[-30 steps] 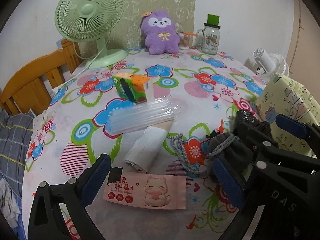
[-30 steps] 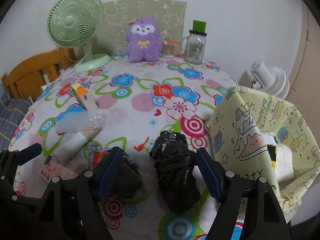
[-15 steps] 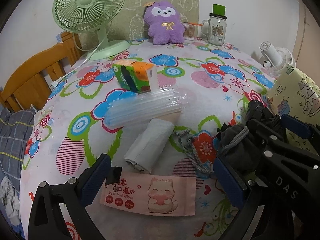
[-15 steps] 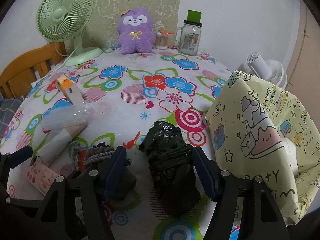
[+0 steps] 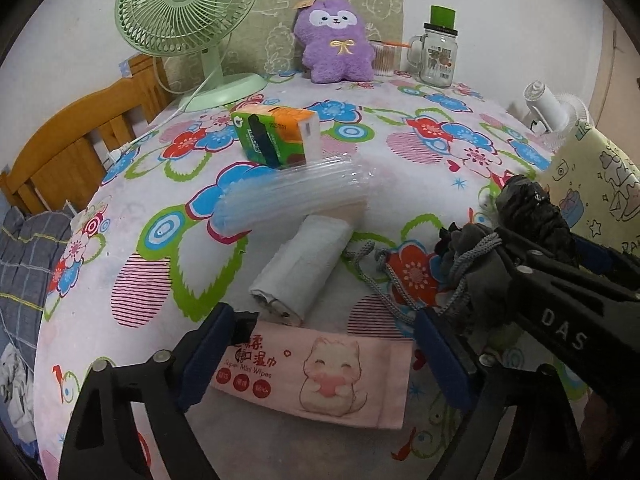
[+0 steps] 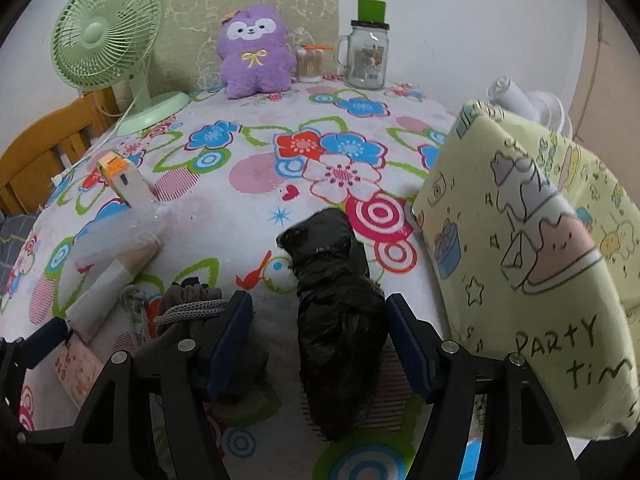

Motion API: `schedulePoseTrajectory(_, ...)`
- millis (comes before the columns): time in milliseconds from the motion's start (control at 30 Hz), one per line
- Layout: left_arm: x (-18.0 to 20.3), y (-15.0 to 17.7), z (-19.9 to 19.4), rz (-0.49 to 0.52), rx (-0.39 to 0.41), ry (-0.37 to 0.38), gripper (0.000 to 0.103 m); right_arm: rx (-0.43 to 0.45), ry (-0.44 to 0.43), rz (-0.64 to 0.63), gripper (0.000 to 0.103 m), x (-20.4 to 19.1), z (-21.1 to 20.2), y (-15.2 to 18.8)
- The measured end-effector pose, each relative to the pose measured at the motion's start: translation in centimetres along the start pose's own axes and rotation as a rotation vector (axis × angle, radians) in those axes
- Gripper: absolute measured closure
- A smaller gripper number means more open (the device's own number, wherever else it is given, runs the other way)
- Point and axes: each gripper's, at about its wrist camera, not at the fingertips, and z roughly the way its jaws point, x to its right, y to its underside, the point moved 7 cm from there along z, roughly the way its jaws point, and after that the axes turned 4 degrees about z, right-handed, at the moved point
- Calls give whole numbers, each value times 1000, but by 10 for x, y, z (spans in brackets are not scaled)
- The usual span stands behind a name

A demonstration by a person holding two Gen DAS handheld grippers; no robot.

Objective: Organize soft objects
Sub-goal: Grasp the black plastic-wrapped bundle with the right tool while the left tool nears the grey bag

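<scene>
My left gripper (image 5: pixel 320 356) gaped over the pink wipes packet (image 5: pixel 316 372) at lower centre; my right gripper (image 6: pixel 320 340) straddled the crumpled black plastic bag (image 6: pixel 336 320), unclosed. The flowered white tablecloth (image 6: pixel 256 148) filled mid-frame, with a green desk fan (image 6: pixel 104 44) upper left against the white wall (image 6: pixel 460 12).

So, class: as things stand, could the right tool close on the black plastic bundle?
Probably yes. The right tool is open and already straddles the black plastic bundle, with nothing between them; the grey drawstring pouch lies just outside its left finger.
</scene>
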Motion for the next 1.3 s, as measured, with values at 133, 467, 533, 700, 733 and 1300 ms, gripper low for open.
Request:
schedulePoseTrajectory(133, 1, 1, -3, 5, 12, 2, 28, -21, -20, 19, 31, 0, 0, 5)
schedulePoseTrajectory(467, -1, 5, -12, 2, 18, -6, 25, -37, -77, -45, 55, -21, -10, 19)
schedulePoseTrajectory(533, -2, 7, -16, 6, 22, -20, 23, -38, -86, -47, 61, -23, -10, 20)
schedulePoseTrajectory(700, -5, 12, -23, 5, 29, -45, 19, -36, -100, -53, 71, -25, -15, 24)
schedulePoseTrajectory(733, -6, 13, -25, 0, 33, -47, 19, -34, -101, -49, 72, -24, -18, 24)
schedulePoseTrajectory(1300, -7, 31, -24, -80, -21, -7, 18, 37, -143, -44, 73, -27, -47, 23)
